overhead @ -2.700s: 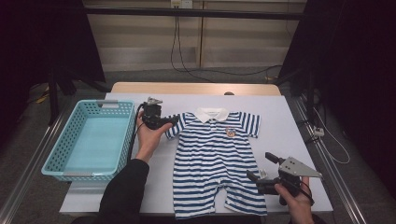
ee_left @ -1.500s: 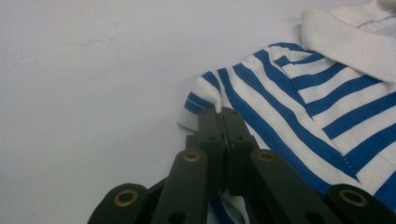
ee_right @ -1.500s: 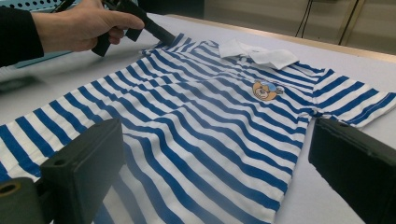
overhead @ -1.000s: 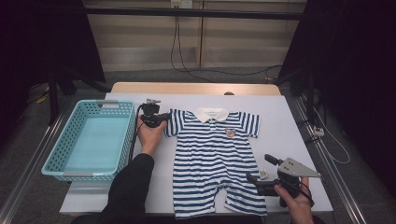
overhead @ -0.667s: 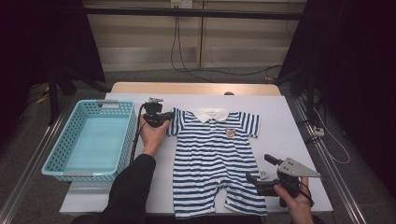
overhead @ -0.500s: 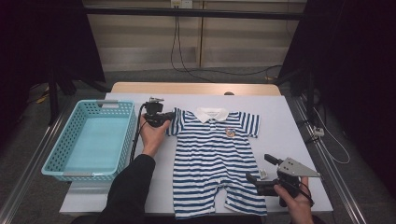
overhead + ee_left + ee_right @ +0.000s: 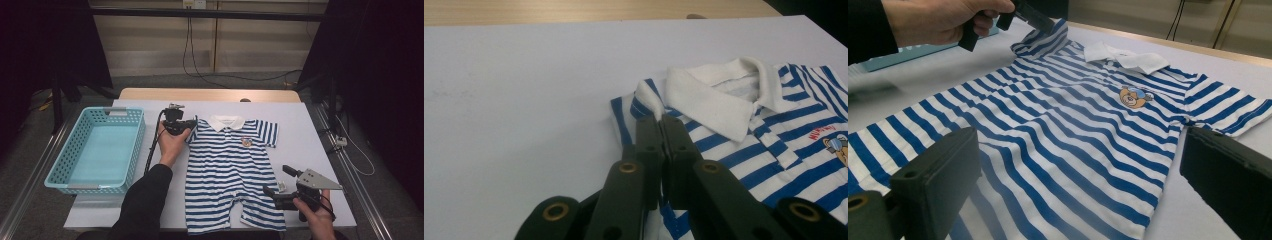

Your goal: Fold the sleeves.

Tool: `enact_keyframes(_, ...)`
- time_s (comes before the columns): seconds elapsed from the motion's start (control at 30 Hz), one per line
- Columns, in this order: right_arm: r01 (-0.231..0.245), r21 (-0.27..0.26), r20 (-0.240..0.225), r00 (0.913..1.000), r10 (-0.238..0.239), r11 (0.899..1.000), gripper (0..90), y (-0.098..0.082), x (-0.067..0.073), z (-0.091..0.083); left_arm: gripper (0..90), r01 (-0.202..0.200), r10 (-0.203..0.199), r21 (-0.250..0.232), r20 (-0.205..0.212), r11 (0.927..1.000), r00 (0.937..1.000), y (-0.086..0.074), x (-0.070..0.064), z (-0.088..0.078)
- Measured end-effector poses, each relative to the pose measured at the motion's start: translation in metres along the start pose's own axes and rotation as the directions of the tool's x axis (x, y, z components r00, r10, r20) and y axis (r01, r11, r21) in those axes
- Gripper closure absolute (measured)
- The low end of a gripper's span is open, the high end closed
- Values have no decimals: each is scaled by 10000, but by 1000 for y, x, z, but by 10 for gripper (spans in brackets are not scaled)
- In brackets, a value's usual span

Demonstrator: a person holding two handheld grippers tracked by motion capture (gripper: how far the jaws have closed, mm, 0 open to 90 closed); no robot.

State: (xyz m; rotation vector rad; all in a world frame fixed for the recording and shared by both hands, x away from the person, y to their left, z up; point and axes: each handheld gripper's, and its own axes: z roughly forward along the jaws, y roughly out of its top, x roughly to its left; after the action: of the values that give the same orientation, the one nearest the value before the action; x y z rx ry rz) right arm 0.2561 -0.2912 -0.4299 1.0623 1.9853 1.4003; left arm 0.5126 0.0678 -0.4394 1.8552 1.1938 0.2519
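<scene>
A blue-and-white striped baby romper (image 7: 227,170) with a white collar (image 7: 719,97) and a bear badge (image 7: 1133,96) lies flat on the white table (image 7: 310,135). My left gripper (image 7: 192,125) is shut on the romper's left sleeve (image 7: 644,97), which it holds raised off the table and folded in toward the collar. The right gripper view shows that sleeve (image 7: 1040,37) lifted under the hand. My right gripper (image 7: 275,180) hovers open beside the romper's right leg, with its jaws (image 7: 1080,175) wide apart and nothing between them.
A light blue plastic basket (image 7: 137,145) stands at the table's left side, with nothing in it. A wooden strip (image 7: 210,94) runs along the far edge of the table. Cables hang over the right edge.
My left gripper has carried the pinched sleeve a little to the right, toward the collar, and slightly up. The right gripper has kept still.
</scene>
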Motion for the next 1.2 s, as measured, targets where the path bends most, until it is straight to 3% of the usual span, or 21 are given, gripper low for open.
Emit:
enact_keyframes(0.1,-3,4,-18,10000,3,10000,25,0,0,0,872,-317,318,147,-72,9994,9995,0,-1,4)
enact_keyframes(0.37,11,32,-38,10000,-11,10000,25,0,0,0,872,-148,139,324,278,9994,9995,2,-5,16)
enact_keyframes(0.57,42,102,-93,9999,-42,9999,25,-1,1,1,872,-401,388,515,257,9979,9989,1,-12,26)
enact_keyframes(0.7,80,131,-121,9999,-78,9999,25,-1,1,0,872,-321,310,505,222,9982,9993,6,-15,27)
enact_keyframes(0.87,66,166,-157,9999,-63,9998,25,-1,1,0,865,-596,582,546,263,9967,9980,9,-22,32)
enact_keyframes(1.03,108,211,-176,9998,-105,9997,25,-1,1,0,800,-843,815,744,405,9937,9958,7,-25,37)
enact_keyframes(1.13,99,210,-157,9998,-96,9997,25,-1,1,0,751,-835,813,587,394,9948,9959,8,-25,34)
enact_keyframes(1.2,95,216,-162,9998,-92,9997,25,-1,1,0,672,-775,755,435,464,9960,9961,10,-23,30)
